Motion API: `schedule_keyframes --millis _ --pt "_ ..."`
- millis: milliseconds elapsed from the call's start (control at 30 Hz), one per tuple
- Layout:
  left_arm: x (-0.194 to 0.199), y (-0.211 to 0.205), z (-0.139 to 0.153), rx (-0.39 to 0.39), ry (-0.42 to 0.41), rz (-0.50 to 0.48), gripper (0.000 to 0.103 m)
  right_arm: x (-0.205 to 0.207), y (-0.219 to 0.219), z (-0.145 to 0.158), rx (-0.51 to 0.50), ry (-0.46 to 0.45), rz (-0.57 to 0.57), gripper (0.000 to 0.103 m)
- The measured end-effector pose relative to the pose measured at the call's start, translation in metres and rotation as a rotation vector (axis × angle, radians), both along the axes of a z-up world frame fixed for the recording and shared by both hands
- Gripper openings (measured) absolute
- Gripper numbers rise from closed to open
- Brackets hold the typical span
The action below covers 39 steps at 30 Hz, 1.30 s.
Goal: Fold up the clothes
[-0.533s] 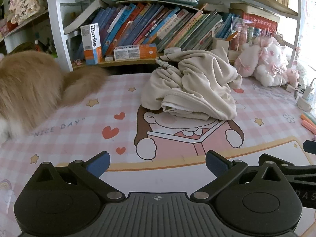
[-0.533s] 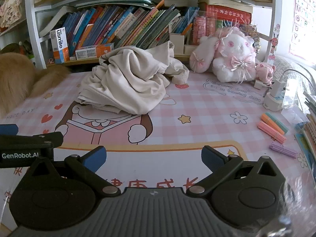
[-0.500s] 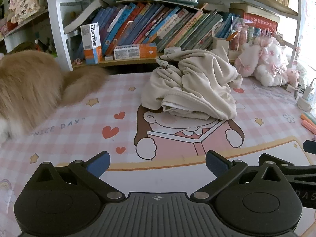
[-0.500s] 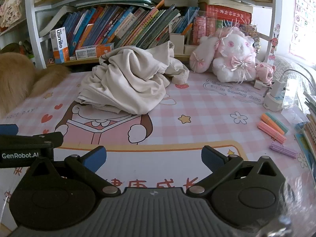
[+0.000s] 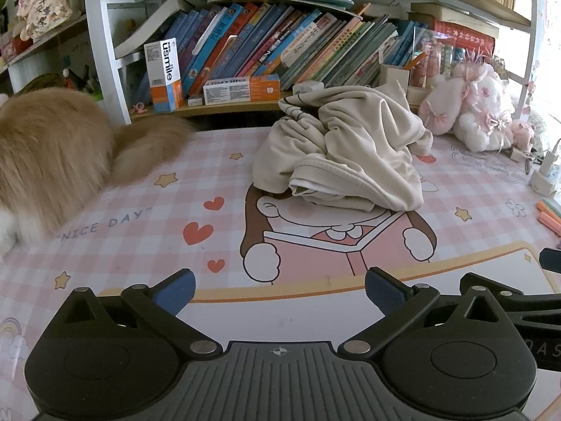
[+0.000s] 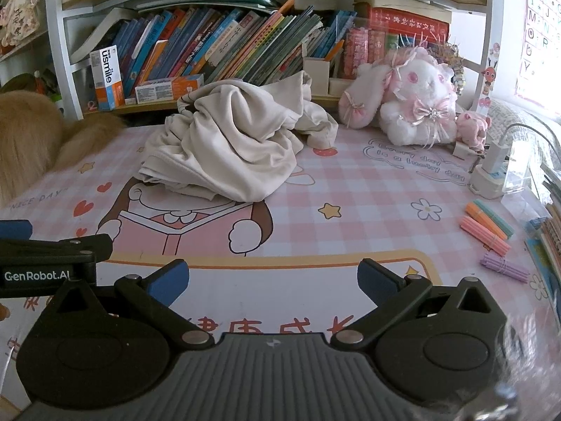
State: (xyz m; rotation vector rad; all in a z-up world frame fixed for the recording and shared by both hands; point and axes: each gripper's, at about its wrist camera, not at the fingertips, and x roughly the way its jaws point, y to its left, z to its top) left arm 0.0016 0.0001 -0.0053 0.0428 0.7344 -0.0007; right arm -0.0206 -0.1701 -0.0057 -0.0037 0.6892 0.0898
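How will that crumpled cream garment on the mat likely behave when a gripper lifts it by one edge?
The cream garment lies in soft, deep folds, so it will probably droop limply rather than hold shape. It looks bunched in several layers, so a pinch may catch more than one. Its loose end trails toward the plush rabbit and would likely drag.

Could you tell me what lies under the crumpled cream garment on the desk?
The cream garment rests on the pink checked mat, covering the top of its cartoon reader's head. Anything else beneath stays hidden by cloth.
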Motion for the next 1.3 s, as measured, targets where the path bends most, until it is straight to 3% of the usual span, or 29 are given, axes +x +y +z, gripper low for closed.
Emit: schedule_keyframes --millis 1300 --pt "-0.0012 0.0 0.0028 0.022 0.012 0.004 0.103 -0.0015 0.0014 -0.001 -0.004 0.016 0.002 0.103"
